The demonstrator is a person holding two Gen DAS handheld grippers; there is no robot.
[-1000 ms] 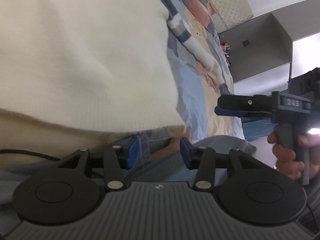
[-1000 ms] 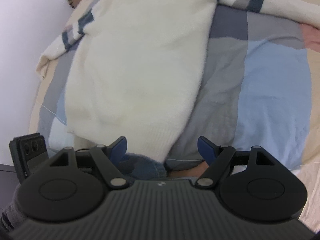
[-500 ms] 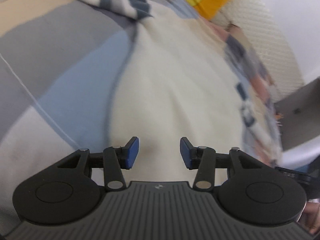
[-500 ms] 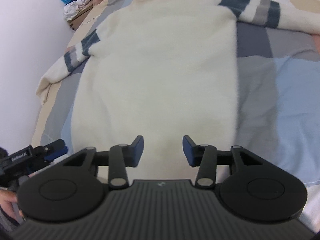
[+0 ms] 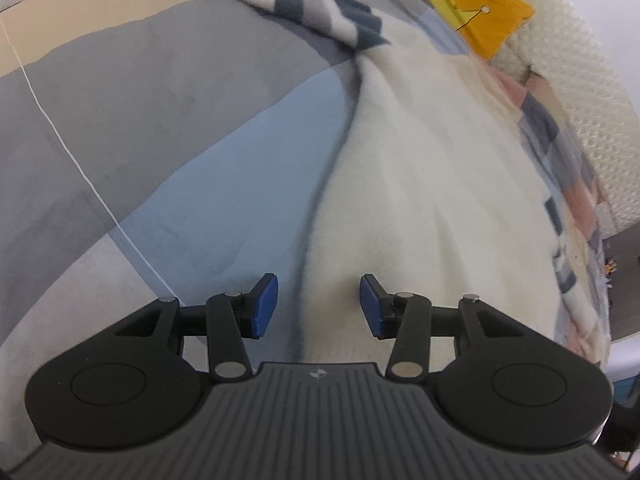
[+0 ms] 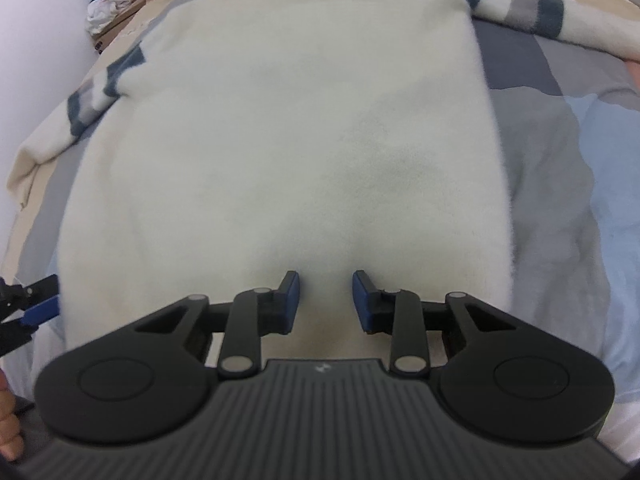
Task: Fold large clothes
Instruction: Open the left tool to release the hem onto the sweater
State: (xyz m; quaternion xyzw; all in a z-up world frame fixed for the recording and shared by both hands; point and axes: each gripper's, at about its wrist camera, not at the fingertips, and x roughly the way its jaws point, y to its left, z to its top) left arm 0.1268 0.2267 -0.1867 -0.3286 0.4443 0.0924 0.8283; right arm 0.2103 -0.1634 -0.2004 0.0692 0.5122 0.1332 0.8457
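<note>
Sweater flat on bedspread | left gripper half-open, empty, over left edge | right gripper closing above near hem, nothing pinched | risk: pads bite one layer only, fold skews.

Fuzzy cream knit sweater; smooth matt cotton bedsheet.

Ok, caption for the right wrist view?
Right gripper closing, empty, above a cream sweater spread on the patchwork bedspread.
</note>
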